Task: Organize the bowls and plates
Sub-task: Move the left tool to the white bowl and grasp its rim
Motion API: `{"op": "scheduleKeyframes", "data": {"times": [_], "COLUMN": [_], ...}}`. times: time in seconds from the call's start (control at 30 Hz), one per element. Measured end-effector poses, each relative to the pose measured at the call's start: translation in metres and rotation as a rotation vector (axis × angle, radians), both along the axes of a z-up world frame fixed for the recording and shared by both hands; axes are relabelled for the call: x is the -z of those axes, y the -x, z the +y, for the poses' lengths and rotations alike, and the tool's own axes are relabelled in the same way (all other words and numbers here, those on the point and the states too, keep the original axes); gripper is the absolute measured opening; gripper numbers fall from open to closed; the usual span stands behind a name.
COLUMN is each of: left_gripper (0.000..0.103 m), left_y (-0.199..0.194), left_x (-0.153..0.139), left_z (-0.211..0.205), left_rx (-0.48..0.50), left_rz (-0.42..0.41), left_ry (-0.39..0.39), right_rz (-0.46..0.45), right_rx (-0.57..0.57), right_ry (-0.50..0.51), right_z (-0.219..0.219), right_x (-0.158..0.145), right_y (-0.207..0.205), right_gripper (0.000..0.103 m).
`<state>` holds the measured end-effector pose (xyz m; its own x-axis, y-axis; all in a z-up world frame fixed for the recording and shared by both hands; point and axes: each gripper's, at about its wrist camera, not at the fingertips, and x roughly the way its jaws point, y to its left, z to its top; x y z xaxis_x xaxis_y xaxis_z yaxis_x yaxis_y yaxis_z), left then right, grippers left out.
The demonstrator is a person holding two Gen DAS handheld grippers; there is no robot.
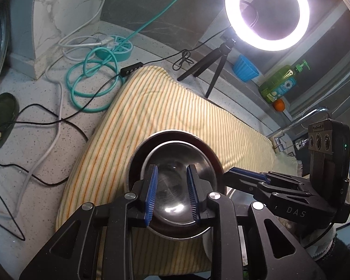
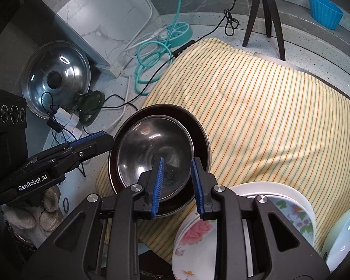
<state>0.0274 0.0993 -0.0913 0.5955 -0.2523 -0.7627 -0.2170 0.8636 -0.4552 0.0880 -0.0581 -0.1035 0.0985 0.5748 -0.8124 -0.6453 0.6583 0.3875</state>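
Observation:
A steel bowl (image 1: 172,149) (image 2: 147,144) sits nested in a darker, wider bowl (image 1: 137,154) (image 2: 196,126) on a yellow striped cloth (image 1: 175,102) (image 2: 268,116). My left gripper (image 1: 172,175) (image 2: 105,137) hovers over the bowl's left side with a clear gap between its blue pads. My right gripper (image 2: 178,163) (image 1: 235,171) is at the opposite side, one pad inside the steel bowl's rim and one outside, neither pressing on it. Flowered white plates (image 2: 193,233) and a pale green bowl (image 2: 345,233) lie at the cloth's near right.
Cables and a teal power strip (image 1: 119,49) crowd the counter left of the cloth. A pot lid (image 2: 56,79) leans at the far left. Behind the cloth stand a ring light (image 1: 267,14) on a tripod (image 2: 266,11), a blue cup (image 2: 324,11) and a green soap bottle (image 1: 280,81).

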Motion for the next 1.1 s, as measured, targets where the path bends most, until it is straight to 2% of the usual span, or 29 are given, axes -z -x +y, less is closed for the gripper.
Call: {"op": "scheduleKeyframes", "data": {"times": [0.07, 0.13, 0.2, 0.33, 0.4, 0.43, 0.5, 0.6, 0.97, 1.1], "left_gripper": [0.024, 0.024, 0.029, 0.032, 0.043, 0.054, 0.056, 0.056, 0.056, 0.056], "left_y": [-0.001, -0.001, -0.002, -0.006, -0.009, -0.010, -0.012, -0.017, -0.036, -0.044], "left_x": [-0.004, -0.008, -0.011, -0.015, -0.016, -0.016, -0.019, -0.021, -0.019, -0.014], "left_z": [-0.005, -0.010, -0.016, -0.033, -0.044, -0.050, -0.064, -0.084, -0.157, -0.181], "left_rx": [0.011, 0.022, 0.037, 0.074, 0.104, 0.117, 0.143, 0.193, 0.341, 0.385], "left_rz": [-0.011, -0.019, -0.025, -0.033, -0.030, -0.029, -0.039, -0.044, -0.051, -0.044], "left_ry": [-0.005, -0.010, -0.013, -0.034, -0.046, -0.056, -0.096, -0.123, -0.124, -0.109], "right_rz": [-0.001, -0.010, -0.036, -0.081, -0.099, -0.110, -0.124, -0.132, -0.161, -0.134], "right_rx": [0.009, 0.020, 0.039, 0.068, 0.087, 0.100, 0.129, 0.178, 0.366, 0.437], "right_ry": [-0.012, -0.019, -0.029, -0.027, -0.022, -0.018, -0.013, -0.007, 0.094, 0.110], "right_z": [-0.007, -0.015, -0.026, -0.050, -0.064, -0.072, -0.086, -0.112, -0.217, -0.257], "right_x": [-0.004, -0.009, -0.016, -0.028, -0.033, -0.035, -0.038, -0.040, -0.029, -0.019], "right_y": [0.001, 0.001, 0.003, 0.005, 0.005, 0.005, 0.004, 0.000, -0.014, -0.021], "right_gripper": [0.026, 0.036, 0.052, 0.053, 0.058, 0.061, 0.073, 0.080, 0.081, 0.081]}}
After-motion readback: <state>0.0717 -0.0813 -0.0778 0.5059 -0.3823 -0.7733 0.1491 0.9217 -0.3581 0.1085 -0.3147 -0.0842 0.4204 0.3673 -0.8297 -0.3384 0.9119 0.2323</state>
